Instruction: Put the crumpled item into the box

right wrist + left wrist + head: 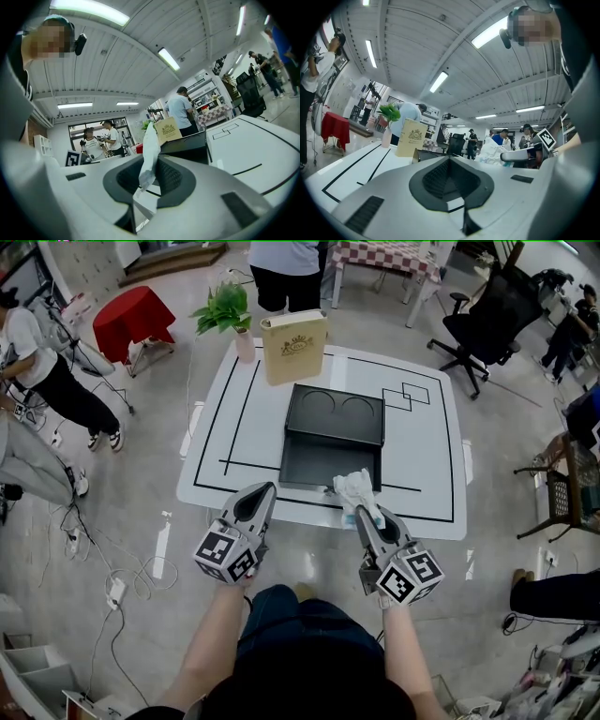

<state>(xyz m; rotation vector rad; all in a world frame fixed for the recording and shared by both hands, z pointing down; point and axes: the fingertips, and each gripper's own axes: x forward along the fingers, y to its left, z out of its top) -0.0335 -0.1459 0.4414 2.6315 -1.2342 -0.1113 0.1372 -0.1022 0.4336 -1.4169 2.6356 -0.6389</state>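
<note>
The left gripper, jaws closed on nothing, hovered at the near edge of the white table. At centre, the black box lay open. At right, the right gripper pinched the crumpled white item beside the box's near right corner. The carry looked nearly done. Next, the item needed easing over the tray before the 2 jaws parted.

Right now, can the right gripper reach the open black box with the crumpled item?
Probably yes. The right gripper, shut on the crumpled item, hangs at the black box's near right corner; the box lies open, with nothing between them.
</note>
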